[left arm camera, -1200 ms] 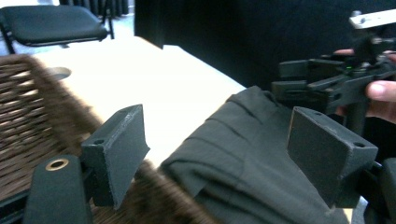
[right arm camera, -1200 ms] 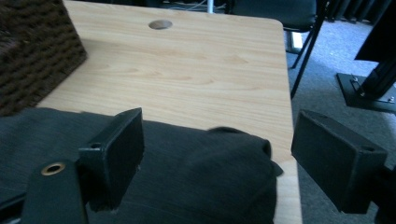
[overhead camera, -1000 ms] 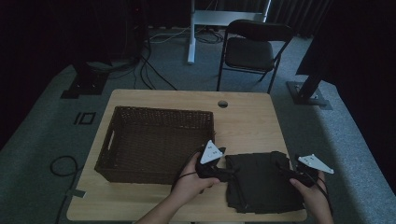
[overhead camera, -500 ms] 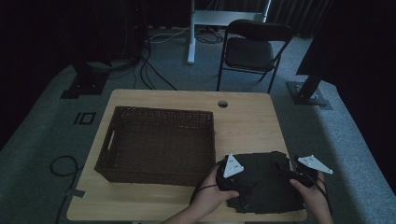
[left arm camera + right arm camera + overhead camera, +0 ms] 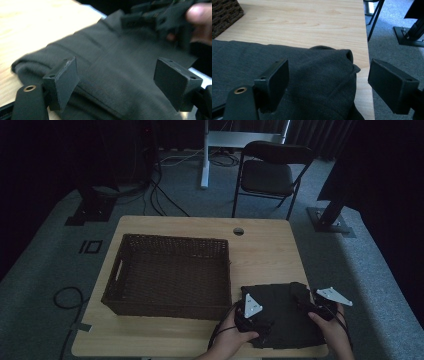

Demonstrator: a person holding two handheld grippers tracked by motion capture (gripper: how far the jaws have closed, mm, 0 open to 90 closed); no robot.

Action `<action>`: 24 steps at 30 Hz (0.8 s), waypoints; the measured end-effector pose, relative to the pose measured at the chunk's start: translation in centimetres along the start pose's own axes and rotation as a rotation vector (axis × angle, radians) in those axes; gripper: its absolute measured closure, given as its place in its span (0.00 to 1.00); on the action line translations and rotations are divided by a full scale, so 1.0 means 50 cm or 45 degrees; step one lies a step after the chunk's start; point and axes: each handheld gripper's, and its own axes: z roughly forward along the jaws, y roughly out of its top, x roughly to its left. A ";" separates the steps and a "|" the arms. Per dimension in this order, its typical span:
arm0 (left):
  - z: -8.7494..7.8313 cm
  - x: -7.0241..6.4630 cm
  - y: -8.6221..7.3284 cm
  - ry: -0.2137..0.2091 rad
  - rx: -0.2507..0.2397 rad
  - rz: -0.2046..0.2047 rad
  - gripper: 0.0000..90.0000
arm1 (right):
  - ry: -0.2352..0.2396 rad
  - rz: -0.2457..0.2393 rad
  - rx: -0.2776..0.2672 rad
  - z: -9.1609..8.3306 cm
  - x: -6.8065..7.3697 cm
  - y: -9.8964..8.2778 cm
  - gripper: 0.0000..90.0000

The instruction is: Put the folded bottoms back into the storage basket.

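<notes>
A dark grey folded cloth (image 5: pixel 287 315) lies on the wooden table (image 5: pixel 265 252) at the front right. My left gripper (image 5: pixel 265 322) hovers over the cloth's left part, jaws wide open; in the left gripper view the cloth (image 5: pixel 112 57) spreads beneath and between the open jaws (image 5: pixel 120 76), with none of it pinched. My right gripper (image 5: pixel 306 304) sits at the cloth's right edge, also open. A raised fold of the cloth (image 5: pixel 329 65) lies between its pads (image 5: pixel 274 80) without being squeezed. The right gripper (image 5: pixel 162 17), with a hand on it, appears far off in the left gripper view.
A dark woven basket (image 5: pixel 172 241) stands on the table's left half, its corner (image 5: pixel 224 12) visible in the right gripper view. A cable hole (image 5: pixel 238 231) marks the table's back edge. A folding chair (image 5: pixel 270 170) and stand bases sit on the carpet beyond.
My left gripper has moved right and down, from the basket's front right corner onto the left part of the cloth. The right gripper has stayed in place.
</notes>
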 end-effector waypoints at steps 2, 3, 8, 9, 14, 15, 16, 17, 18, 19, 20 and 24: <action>0.003 -0.003 -0.010 0.030 -0.006 0.003 0.21 | -0.012 -0.011 0.015 0.004 0.001 -0.005 0.19; 0.004 -0.004 -0.013 0.038 -0.018 0.001 0.21 | -0.013 -0.007 0.022 0.005 0.001 -0.007 0.19; 0.005 -0.012 -0.027 0.085 -0.060 0.005 0.21 | -0.013 -0.010 0.039 0.010 0.001 -0.014 0.19; 0.005 -0.014 -0.030 0.098 -0.070 0.006 0.21 | -0.011 -0.007 0.038 0.010 0.000 -0.014 0.19; 0.005 -0.025 -0.056 0.124 -0.071 -0.018 0.18 | -0.013 -0.009 0.042 0.013 0.000 -0.017 0.18; 0.008 -0.026 -0.063 0.130 -0.055 -0.018 0.18 | -0.014 -0.009 0.043 0.014 0.000 -0.017 0.18; 0.011 -0.026 -0.070 0.132 -0.044 -0.027 0.17 | -0.014 -0.006 0.045 0.014 -0.001 -0.018 0.18; 0.015 -0.026 -0.077 0.120 -0.025 -0.063 0.17 | -0.014 -0.005 0.046 0.015 -0.001 -0.018 0.18; 0.016 -0.025 -0.078 0.117 0.004 -0.100 0.17 | -0.014 -0.007 0.047 0.015 0.000 -0.018 0.18; 0.015 -0.023 -0.078 0.116 0.003 -0.120 0.17 | -0.014 -0.010 0.049 0.015 0.000 -0.019 0.18; 0.016 -0.022 -0.078 0.110 0.008 -0.128 0.17 | -0.015 -0.010 0.049 0.015 0.000 -0.019 0.18; 0.023 -0.015 -0.077 0.088 0.084 -0.170 0.17 | -0.002 0.003 0.066 0.017 -0.001 -0.021 0.16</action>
